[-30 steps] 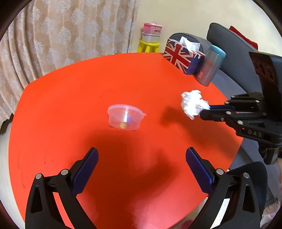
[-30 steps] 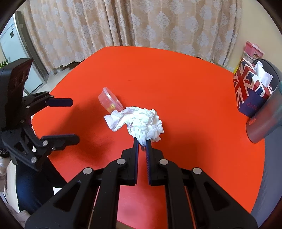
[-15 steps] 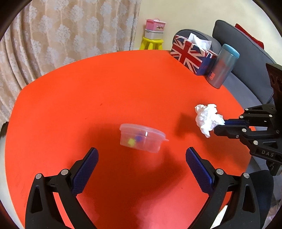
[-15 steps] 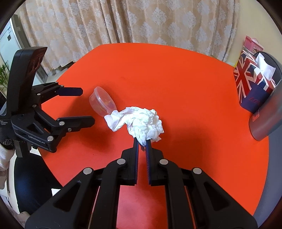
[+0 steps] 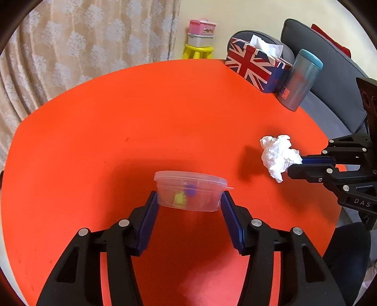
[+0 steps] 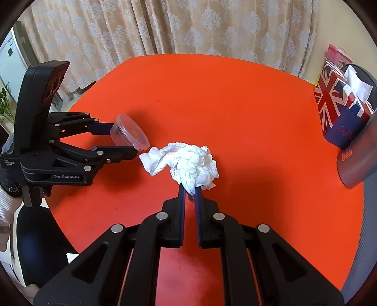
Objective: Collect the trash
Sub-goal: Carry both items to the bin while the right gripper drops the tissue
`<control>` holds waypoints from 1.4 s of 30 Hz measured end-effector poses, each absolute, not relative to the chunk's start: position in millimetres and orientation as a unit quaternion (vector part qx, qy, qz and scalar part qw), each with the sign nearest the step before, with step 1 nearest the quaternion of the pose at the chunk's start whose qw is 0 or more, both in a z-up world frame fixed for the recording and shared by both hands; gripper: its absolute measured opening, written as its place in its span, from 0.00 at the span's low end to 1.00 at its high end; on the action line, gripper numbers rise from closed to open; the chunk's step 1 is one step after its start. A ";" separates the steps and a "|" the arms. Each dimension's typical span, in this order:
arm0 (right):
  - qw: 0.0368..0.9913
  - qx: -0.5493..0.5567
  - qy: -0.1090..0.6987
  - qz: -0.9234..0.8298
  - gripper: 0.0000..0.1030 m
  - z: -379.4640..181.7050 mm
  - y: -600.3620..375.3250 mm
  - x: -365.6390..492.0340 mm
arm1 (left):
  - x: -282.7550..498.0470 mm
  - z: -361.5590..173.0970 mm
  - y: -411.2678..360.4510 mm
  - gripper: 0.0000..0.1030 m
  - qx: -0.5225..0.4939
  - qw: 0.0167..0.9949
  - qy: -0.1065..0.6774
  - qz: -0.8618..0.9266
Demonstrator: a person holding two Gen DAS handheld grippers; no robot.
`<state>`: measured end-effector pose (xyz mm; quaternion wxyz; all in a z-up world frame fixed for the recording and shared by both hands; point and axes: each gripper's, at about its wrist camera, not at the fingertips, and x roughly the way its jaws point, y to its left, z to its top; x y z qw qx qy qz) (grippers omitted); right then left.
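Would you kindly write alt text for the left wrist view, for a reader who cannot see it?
The left gripper closes its blue fingers around a clear lidded plastic container on a red table. At right, the right gripper holds a crumpled white tissue; a Union Jack tissue box stands behind.

A round orange-red table [image 5: 165, 113] fills the room's middle. Beige patterned curtains [image 6: 165, 26] hang behind it, beside a cream wall [image 5: 235, 16]. A grey sofa [image 5: 329, 58] stands along the table's edge, and a yellow stool [image 5: 199, 50] bearing small pink and white boxes [image 5: 201, 31] sits by the wall.
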<state>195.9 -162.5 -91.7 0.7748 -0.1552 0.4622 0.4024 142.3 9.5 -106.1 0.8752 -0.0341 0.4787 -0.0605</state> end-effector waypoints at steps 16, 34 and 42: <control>0.785 -0.154 0.442 0.406 0.07 -79.2 -171.6 156.5 | 84.1 -74.1 -5.4 0.51 -0.039 0.886 0.458 -0.056; 0.788 -0.160 0.398 0.441 0.07 -38.2 -206.4 44.4 | -36.7 -39.8 -42.5 0.51 -0.045 0.907 0.416 -0.058; 0.779 -0.163 0.408 0.448 0.07 -53.3 -222.2 6.6 | -66.7 -54.7 -55.2 0.51 -0.052 0.903 0.421 -0.065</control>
